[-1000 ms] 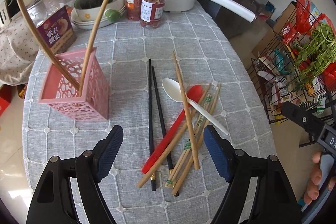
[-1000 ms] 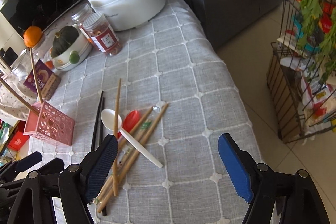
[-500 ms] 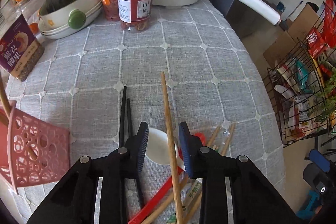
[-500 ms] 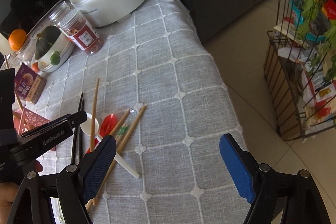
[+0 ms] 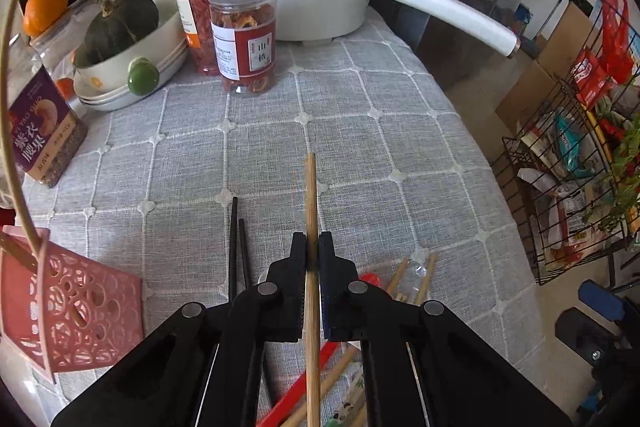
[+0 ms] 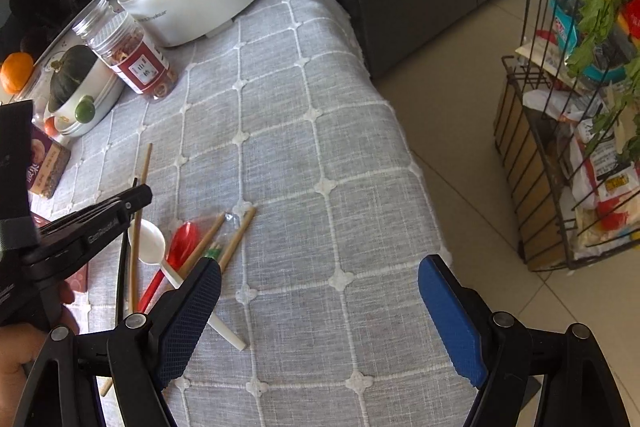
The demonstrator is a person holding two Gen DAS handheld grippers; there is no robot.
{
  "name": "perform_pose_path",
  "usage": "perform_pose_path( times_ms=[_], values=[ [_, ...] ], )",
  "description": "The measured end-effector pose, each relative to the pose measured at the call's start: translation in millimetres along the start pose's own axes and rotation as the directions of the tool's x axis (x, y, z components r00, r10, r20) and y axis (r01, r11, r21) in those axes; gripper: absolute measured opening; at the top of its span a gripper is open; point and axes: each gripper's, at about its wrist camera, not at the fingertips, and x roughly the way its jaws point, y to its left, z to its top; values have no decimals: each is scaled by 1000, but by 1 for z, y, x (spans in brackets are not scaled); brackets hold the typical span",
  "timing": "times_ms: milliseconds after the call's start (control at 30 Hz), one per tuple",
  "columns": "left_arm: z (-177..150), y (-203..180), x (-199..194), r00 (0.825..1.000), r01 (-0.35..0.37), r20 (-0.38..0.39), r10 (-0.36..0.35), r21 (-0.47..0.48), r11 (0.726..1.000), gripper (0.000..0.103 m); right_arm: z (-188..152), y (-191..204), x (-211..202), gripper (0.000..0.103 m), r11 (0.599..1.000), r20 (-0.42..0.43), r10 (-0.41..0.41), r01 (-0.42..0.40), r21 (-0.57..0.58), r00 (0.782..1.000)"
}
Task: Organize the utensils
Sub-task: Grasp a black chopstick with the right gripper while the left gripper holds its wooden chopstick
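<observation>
Left gripper (image 5: 312, 247) clamped on one bamboo chopstick (image 5: 310, 195)

The jaws pinch the chopstick partway along its shaft, so its far end points to 12 o'clock over the grey tablecloth (image 5: 360, 155), probably to carry it to the pink holder (image 5: 72, 311) at 9 o'clock, where two sticks already stand. The other utensils, a white spoon (image 6: 150, 245), a red spoon (image 6: 180, 247) and black chopsticks (image 5: 236, 247), lie loose beneath. The right gripper (image 6: 320, 307) hangs at 3 o'clock with jaws apart, empty, likely waiting its turn
</observation>
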Motion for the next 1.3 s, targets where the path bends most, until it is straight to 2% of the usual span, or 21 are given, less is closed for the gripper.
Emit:
perform_pose_path(
  times_ms=[133, 233, 367, 500, 733, 967, 1133, 1200, 1300],
  values=[
    [-9, 5, -53, 996, 43, 80, -44, 16, 999, 6, -2, 6, -1, 85, 1000, -5, 2, -2, -4, 1000],
    [-21, 10, -95, 986, 61, 150, -67, 46, 997, 6, -5, 14, -3, 85, 1000, -9, 3, -3, -15, 1000],
    [-45, 18, -144, 972, 62, 221, -78, 77, 995, 6, -9, 24, -6, 85, 1000, -12, 9, -9, -23, 1000],
    [-59, 34, -172, 962, 56, 265, -73, 74, 996, 6, -11, 32, -5, 85, 1000, -20, 17, -17, -19, 1000],
    [-73, 69, -188, 958, 57, 279, -61, 23, 998, 6, -15, 47, 4, 85, 999, -41, 5, -7, -35, 999],
    [-82, 102, -186, 958, 67, 281, -61, -13, 998, 6, -16, 71, 19, 85, 993, -54, -24, 18, -113, 998],
    [-82, 125, -184, 954, 73, 293, -60, -36, 997, 6, -15, 94, 36, 85, 988, -87, -10, -3, -152, 996],
    [-82, 134, -184, 953, 84, 297, -64, -55, 995, 6, -15, 104, 44, 82, 988, -97, -5, -10, -157, 995],
    [-81, 145, -184, 952, 91, 300, -66, -70, 993, 6, -12, 118, 54, 66, 987, -118, 22, -40, -157, 993]
  ],
)
